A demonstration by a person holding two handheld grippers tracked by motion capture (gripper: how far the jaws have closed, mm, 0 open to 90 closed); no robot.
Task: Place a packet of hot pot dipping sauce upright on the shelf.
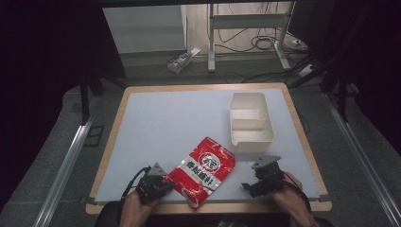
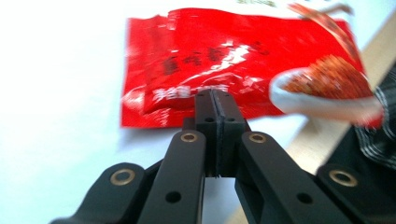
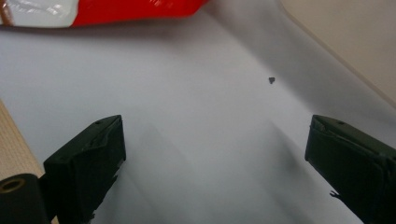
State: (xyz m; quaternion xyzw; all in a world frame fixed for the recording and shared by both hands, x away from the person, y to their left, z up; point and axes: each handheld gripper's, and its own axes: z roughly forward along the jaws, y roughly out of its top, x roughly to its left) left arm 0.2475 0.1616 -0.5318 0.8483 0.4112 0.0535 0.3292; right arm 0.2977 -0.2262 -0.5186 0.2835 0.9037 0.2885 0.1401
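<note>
A: So, where is the red packet (image 1: 204, 172) lying?

B: It lies flat near the front edge of the table (image 1: 156, 123), between the two grippers. The left gripper (image 1: 158, 178) is just beside its left corner. Its jaws are pressed together with nothing between them, tips at the packet's edge.

A: And the right gripper (image 1: 259, 180)?

B: It is apart from the packet, over bare table. Its jaws stand wide apart.

A: How will the packet handle?

B: I think it is light and soft, with shiny, slippery film that crumples. I would pinch a flat sealed edge or corner, not the puffy middle.

A: And behind?

B: A white box (image 1: 250, 122), farther right.
</note>
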